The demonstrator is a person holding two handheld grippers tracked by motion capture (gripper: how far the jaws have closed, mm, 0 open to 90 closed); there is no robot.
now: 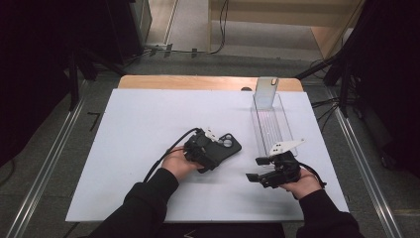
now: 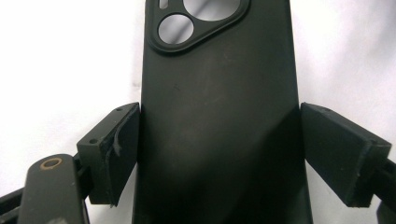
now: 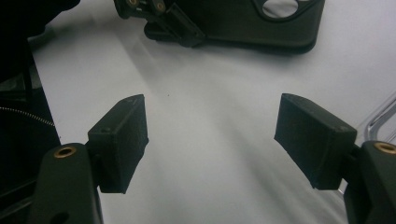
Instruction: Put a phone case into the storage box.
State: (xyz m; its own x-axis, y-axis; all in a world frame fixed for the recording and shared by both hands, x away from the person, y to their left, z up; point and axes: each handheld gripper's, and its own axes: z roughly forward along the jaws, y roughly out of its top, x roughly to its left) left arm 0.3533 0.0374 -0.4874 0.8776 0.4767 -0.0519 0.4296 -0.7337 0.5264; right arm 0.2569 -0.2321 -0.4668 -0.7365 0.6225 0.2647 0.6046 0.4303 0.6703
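A black phone case lies flat on the white table, its camera cut-out pointing away from me. My left gripper is shut on it. In the left gripper view both pads press the long sides of the phone case. My right gripper hovers to the right of the case, near the table's front. Its jaws stand open over bare table with nothing between them. The right gripper view also shows the phone case and part of the left gripper farther off.
A long clear plastic tray lies at the right of the table, with a clear upright piece at its far end. The right gripper's grey plate sits close to the tray's near end. Floor rails run along both sides.
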